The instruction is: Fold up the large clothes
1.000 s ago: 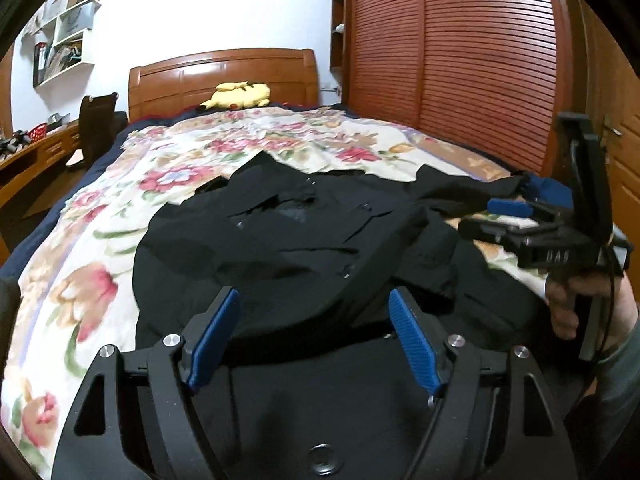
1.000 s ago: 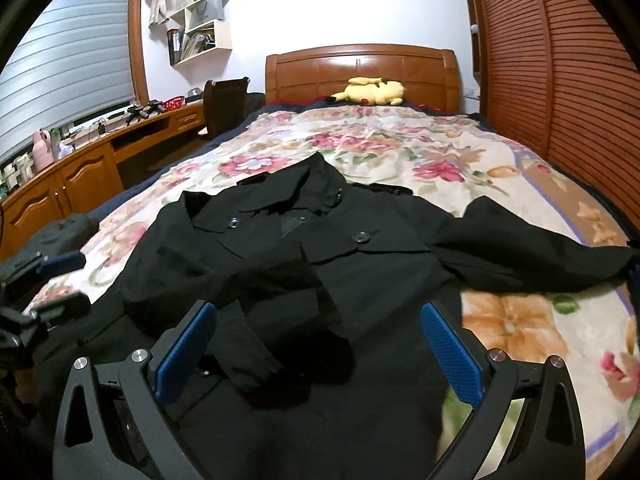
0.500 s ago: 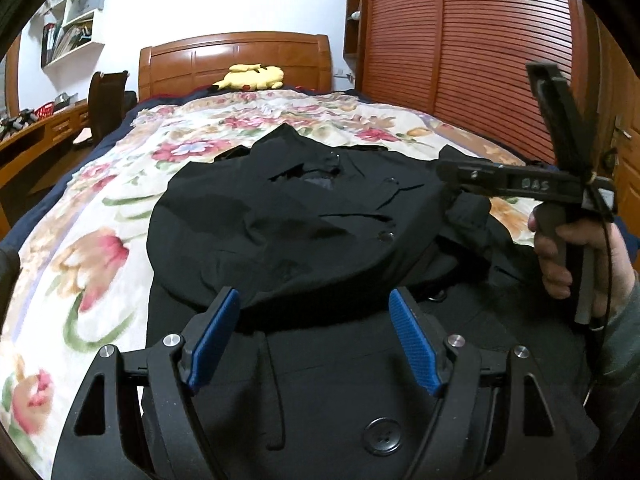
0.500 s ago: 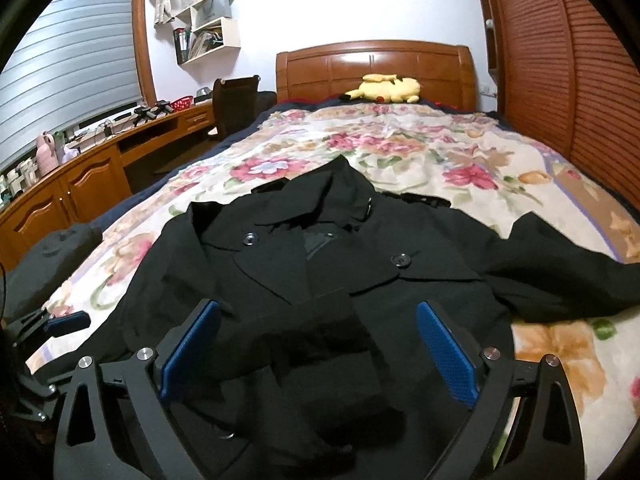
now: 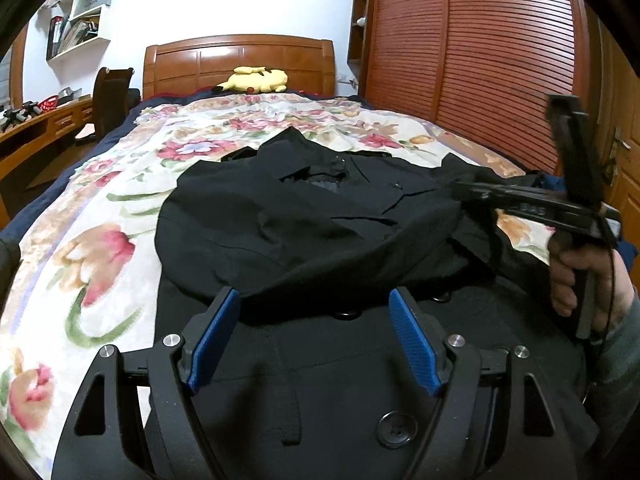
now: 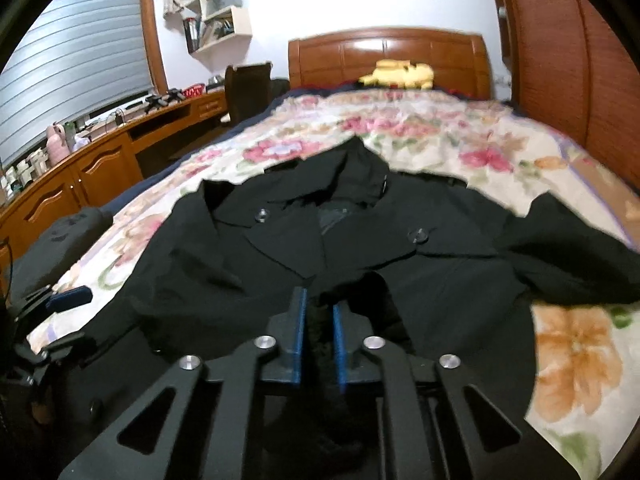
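Floral bedding (image 6: 420,136) fills both views, with a black coat (image 6: 400,248) spread across the centre, its hem cut off at the bottom edge and its folds hard to make out. The right gripper (image 6: 319,320) has just closed from wide open, clenched on a dark fold of coat. The left gripper (image 5: 314,332) hovers with jaws spread, released, above the coat.

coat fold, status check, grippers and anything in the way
Right gripper jaws just closed, pinching coat fabric. Left gripper open, over the coat front. Coat spread on bed, one sleeve folded across. Nothing in the way.
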Tool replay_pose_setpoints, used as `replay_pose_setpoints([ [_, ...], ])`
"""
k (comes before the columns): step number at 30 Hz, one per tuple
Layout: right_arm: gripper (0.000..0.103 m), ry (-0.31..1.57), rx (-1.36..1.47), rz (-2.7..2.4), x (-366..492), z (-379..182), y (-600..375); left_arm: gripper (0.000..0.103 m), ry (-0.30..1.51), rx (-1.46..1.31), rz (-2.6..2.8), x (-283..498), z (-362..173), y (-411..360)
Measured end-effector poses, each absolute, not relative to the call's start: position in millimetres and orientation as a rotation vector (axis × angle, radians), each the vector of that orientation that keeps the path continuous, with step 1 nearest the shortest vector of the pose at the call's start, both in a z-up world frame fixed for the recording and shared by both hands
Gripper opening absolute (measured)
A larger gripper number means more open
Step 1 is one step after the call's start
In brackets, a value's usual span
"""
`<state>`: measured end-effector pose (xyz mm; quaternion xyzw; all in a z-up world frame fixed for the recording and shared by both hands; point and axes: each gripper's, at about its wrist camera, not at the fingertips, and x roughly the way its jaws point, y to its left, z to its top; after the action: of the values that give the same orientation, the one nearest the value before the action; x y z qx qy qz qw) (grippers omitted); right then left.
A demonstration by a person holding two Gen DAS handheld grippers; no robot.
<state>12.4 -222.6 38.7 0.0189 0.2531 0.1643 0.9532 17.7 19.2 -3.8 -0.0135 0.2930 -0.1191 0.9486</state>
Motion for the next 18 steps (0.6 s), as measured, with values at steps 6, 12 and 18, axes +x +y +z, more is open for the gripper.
replay_pose_setpoints([
  [6,0.01,0.325,-0.068,0.162,-27.9,65.3,-235.0,0.078,0.576,-0.043,-0.233,17.6,0.7,28.4],
  [12,0.01,0.292,-0.161,0.135,-71.2,64.8,-237.4,0.078,0.571,-0.056,-0.224,16.0,2.2,39.6],
  [18,0.01,0.453,-0.123,0.19,-101.7,19.0,-235.3,0.078,0.577,-0.057,-0.226,12.6,1.1,46.3],
])
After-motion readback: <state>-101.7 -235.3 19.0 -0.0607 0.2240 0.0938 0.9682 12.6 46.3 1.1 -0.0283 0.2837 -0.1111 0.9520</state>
